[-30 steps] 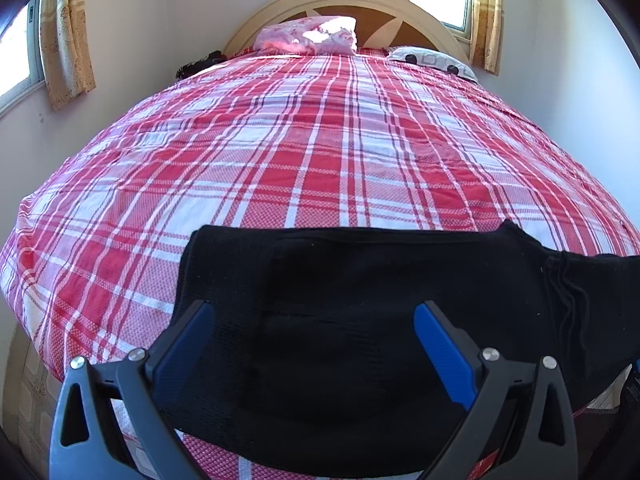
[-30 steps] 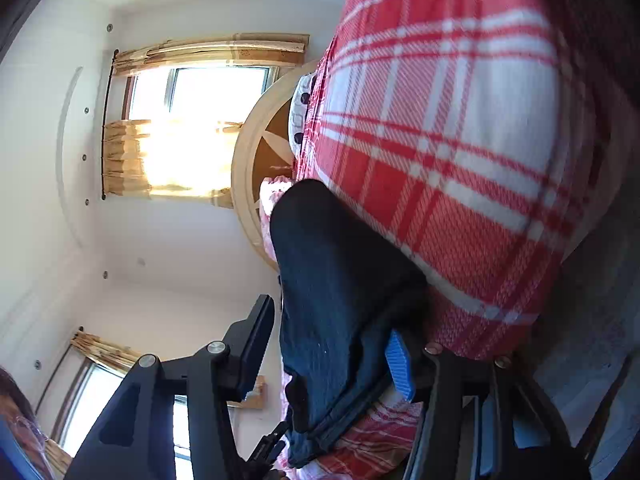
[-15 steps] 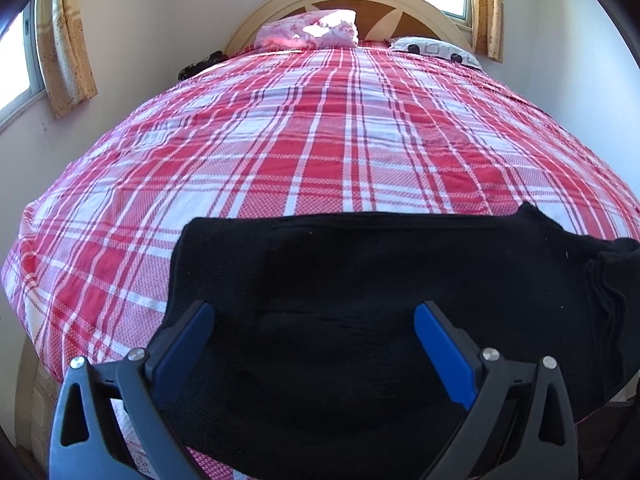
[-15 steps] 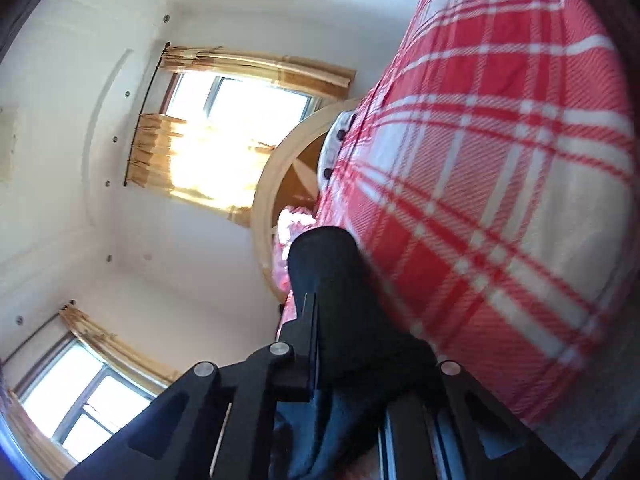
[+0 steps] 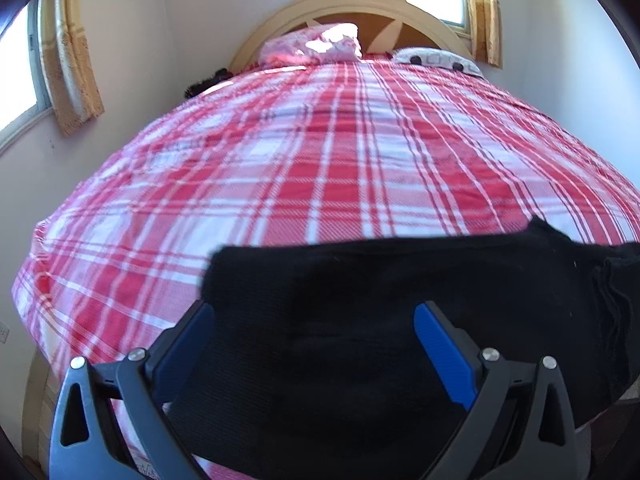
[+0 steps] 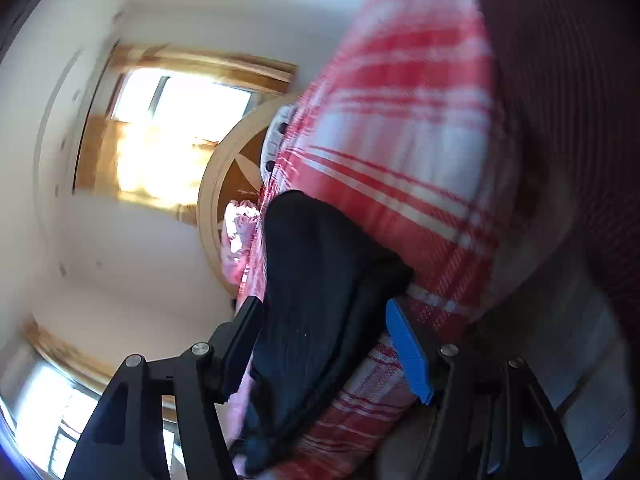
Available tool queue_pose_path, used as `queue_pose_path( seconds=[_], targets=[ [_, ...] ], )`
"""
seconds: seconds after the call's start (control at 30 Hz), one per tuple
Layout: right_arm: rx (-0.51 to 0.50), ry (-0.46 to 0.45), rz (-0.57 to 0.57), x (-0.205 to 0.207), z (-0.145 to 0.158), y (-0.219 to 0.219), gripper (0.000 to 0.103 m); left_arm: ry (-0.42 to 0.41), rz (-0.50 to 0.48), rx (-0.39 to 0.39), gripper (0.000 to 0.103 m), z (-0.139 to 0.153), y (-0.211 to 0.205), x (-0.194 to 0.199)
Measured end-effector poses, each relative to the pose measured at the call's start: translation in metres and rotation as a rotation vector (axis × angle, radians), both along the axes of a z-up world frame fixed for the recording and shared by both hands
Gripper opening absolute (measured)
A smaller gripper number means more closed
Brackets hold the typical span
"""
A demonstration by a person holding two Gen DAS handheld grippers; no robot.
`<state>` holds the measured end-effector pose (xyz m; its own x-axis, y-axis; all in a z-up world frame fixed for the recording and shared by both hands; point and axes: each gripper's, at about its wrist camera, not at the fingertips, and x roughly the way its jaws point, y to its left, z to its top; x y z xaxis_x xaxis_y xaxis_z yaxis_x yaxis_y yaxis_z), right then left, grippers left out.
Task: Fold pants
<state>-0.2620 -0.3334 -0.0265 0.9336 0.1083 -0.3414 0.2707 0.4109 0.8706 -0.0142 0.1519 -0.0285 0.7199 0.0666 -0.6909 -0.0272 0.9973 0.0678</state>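
Black pants (image 5: pixel 360 300) lie folded across the near edge of a bed with a red and white plaid cover (image 5: pixel 340 152). My left gripper (image 5: pixel 316 340) is open, its blue-padded fingers spread wide just over the pants' near part. In the right wrist view, tilted sideways, my right gripper (image 6: pixel 324 344) is open with a thick bunch of the pants (image 6: pixel 320 280) between its fingers at the bed's edge. I cannot tell whether the fingers touch the cloth.
A pink pillow (image 5: pixel 316 44) and a white patterned pillow (image 5: pixel 436 60) lie at the wooden headboard (image 5: pixel 360 8). Curtained windows (image 5: pixel 68 60) are on the left and behind the headboard. Walls stand close on both sides of the bed.
My right gripper shut on the pants' bunched end half a second ago and now stands open again. The pants have shifted to the right on the bed. The left gripper stays open.
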Motion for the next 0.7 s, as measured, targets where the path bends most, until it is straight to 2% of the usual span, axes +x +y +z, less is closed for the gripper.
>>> queue_pose_path(
  seconds=[0.07, 0.17, 0.23, 0.3, 0.4, 0.47, 0.53, 0.6, 0.7],
  targets=[
    [-0.208, -0.024, 0.117, 0.014, 0.035, 0.023, 0.066, -0.025, 0.037, -0.006, 0.103, 0.009, 0.017, 0.001],
    [-0.486, -0.042, 0.334, 0.056, 0.067, 0.075, 0.066, -0.064, 0.135, -0.027, 0.102, 0.022, 0.056, -0.005],
    [-0.605, -0.045, 0.479, 0.088, 0.070, 0.115, 0.058, -0.083, 0.211, -0.039, 0.102, 0.025, 0.083, -0.015],
    [-0.673, -0.045, 0.573, 0.116, 0.065, 0.145, 0.042, -0.085, 0.273, -0.045, 0.102, 0.022, 0.102, -0.024],
    [-0.676, -0.034, 0.663, 0.152, 0.047, 0.171, 0.032, -0.049, 0.314, -0.092, 0.094, 0.010, 0.119, -0.034],
    [-0.695, 0.017, 0.689, 0.172, 0.030, 0.189, 0.032, -0.015, 0.293, -0.136, 0.090, 0.001, 0.118, -0.037],
    [-0.686, 0.030, 0.706, 0.178, 0.013, 0.197, 0.032, -0.003, 0.272, -0.179, 0.088, -0.006, 0.108, -0.039],
    [-0.663, 0.008, 0.686, 0.176, 0.009, 0.197, 0.032, 0.000, 0.245, -0.251, 0.081, -0.011, 0.096, -0.041],
    [-0.571, -0.004, 0.683, 0.177, 0.006, 0.189, 0.032, -0.001, 0.253, -0.372, 0.073, -0.017, 0.079, -0.050]
  ],
)
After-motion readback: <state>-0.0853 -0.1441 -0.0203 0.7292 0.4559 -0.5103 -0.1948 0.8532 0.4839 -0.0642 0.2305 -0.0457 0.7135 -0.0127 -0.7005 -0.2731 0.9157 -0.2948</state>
